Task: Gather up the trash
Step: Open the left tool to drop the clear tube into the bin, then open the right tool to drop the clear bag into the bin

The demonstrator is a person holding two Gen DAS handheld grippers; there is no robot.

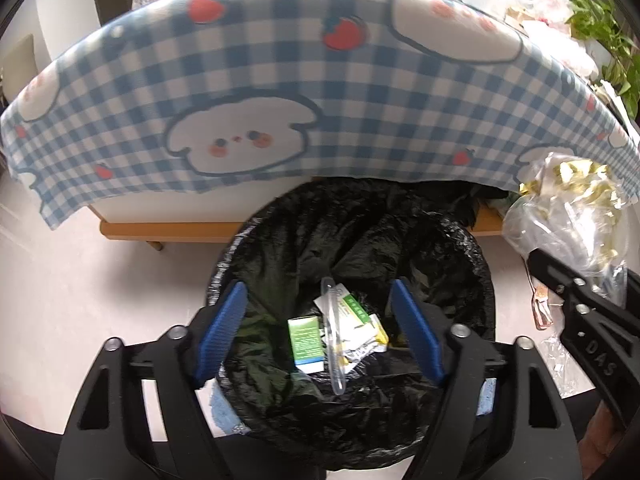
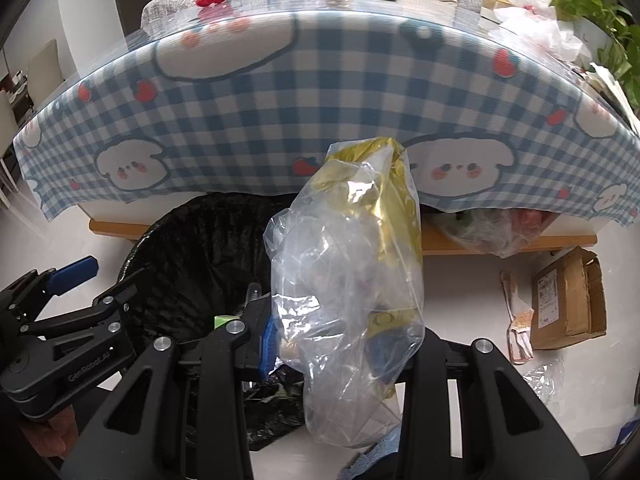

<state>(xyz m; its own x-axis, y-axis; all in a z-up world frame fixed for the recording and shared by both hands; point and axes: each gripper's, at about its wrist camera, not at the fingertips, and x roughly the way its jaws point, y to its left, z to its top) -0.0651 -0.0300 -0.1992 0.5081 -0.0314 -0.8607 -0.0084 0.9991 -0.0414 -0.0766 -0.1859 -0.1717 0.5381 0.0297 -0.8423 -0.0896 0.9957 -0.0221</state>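
A bin lined with a black bag point(image 1: 480, 264) stands on the floor in front of the table. My left gripper point(image 1: 318, 292) hangs over it, open, blue pads point(image 1: 224, 332) wide apart and touching nothing. Below them, inside the bin, lie a clear plastic tube point(image 1: 334, 344), a green-and-white box point(image 1: 306, 340) and crumpled wrappers. My right gripper point(image 2: 326, 340) is shut on a clear plastic bag point(image 2: 348, 280) stuffed with gold foil. It holds the bag just right of the bin point(image 2: 160, 240). The bag point(image 1: 568, 220) also shows at the right of the left wrist view.
A table under a blue checked cloth point(image 1: 280, 100) overhangs the bin, with clutter on top. On the floor to the right lie a cardboard box point(image 2: 568, 300), a pink wrapper point(image 2: 520, 328) and a clear plastic scrap point(image 2: 548, 376). A potted plant point(image 2: 600, 12) stands far right.
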